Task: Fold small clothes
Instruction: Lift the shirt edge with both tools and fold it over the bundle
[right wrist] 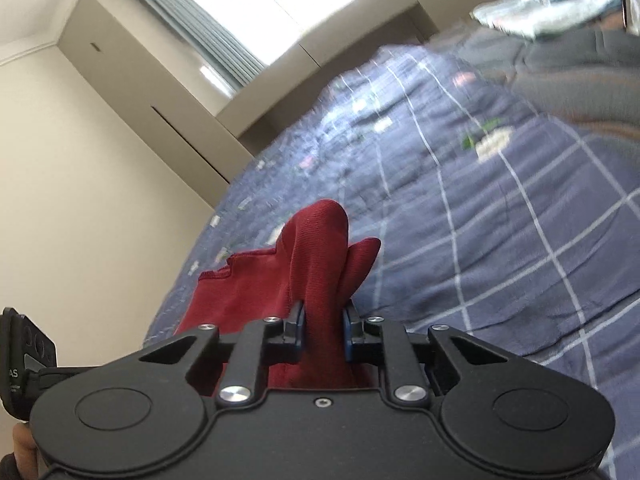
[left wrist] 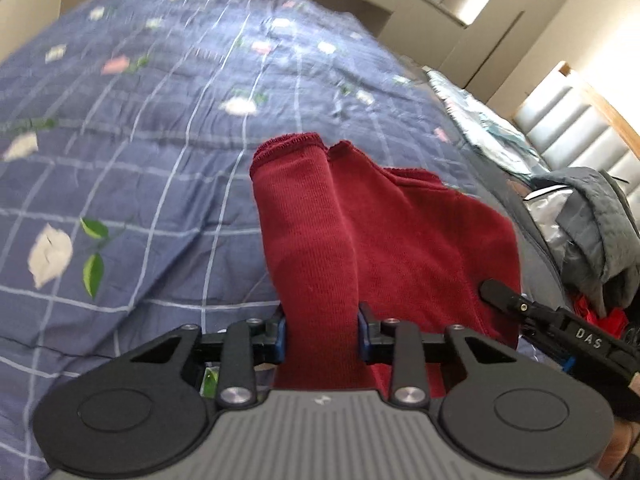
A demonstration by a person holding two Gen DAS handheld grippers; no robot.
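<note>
Both grippers, left gripper [left wrist: 322, 330] and right gripper [right wrist: 324, 332], pinch bunched edges of the red garment [left wrist: 400, 240] above the bedspread [left wrist: 140, 140]; lift evenly, apparently keeping its blurred hem taut.

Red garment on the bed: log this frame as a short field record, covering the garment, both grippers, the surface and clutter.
garment: red knit garment, bunched, lifted at two points
left gripper: shut on a fold of it
right gripper: shut on a fold of it
surface: blue checked bedspread
clutter: grey clothing at the bed's edge
</note>
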